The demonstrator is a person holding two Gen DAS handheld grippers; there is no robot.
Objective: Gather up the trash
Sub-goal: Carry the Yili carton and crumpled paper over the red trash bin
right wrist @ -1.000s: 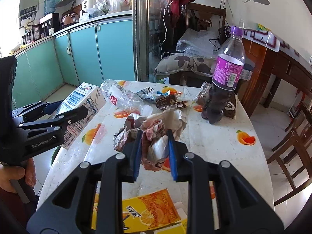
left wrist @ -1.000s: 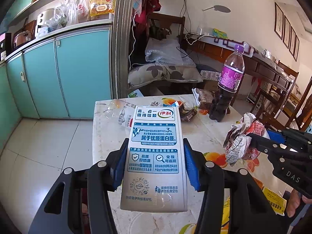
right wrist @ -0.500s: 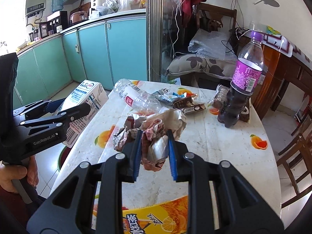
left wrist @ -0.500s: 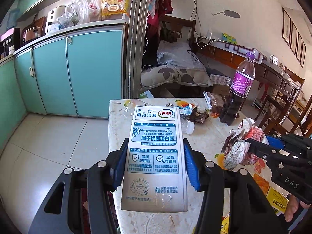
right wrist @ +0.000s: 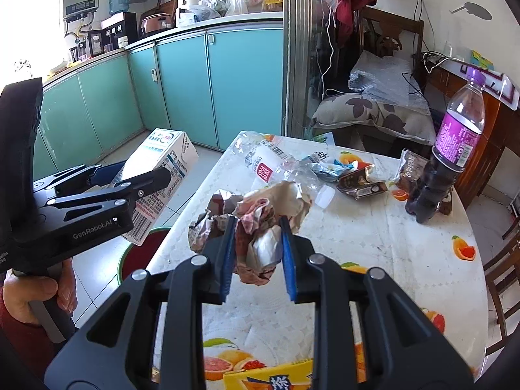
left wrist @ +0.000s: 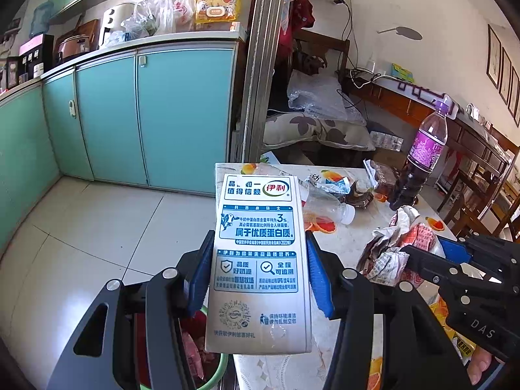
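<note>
A white and blue milk carton (left wrist: 256,221) sits lengthwise between the blue pads of my left gripper (left wrist: 260,243), which is shut on it. The carton hangs past the table's left edge, above a green-rimmed bin (left wrist: 216,370) with a red inside. The right wrist view shows that same carton (right wrist: 165,149) and left gripper (right wrist: 130,182) over the bin (right wrist: 123,260). My right gripper (right wrist: 257,224) is shut on a crumpled paper wrapper (right wrist: 260,208), held just above the tablecloth near the left edge. The left wrist view has the wrapper (left wrist: 390,253) at the right.
On the fruit-print table (right wrist: 373,243) lie a crushed clear bottle (right wrist: 276,165), snack wrappers (right wrist: 357,185) and a yellow juice carton (right wrist: 276,377). A purple-labelled bottle (right wrist: 455,143) stands at the far right. Teal cabinets (left wrist: 146,113) line the left, and a wooden chair (right wrist: 500,276) stands to the right.
Both grippers have shifted left with their loads. The carton now hangs beyond the table's left edge over the bin, and the wrapper has come closer to that edge.
</note>
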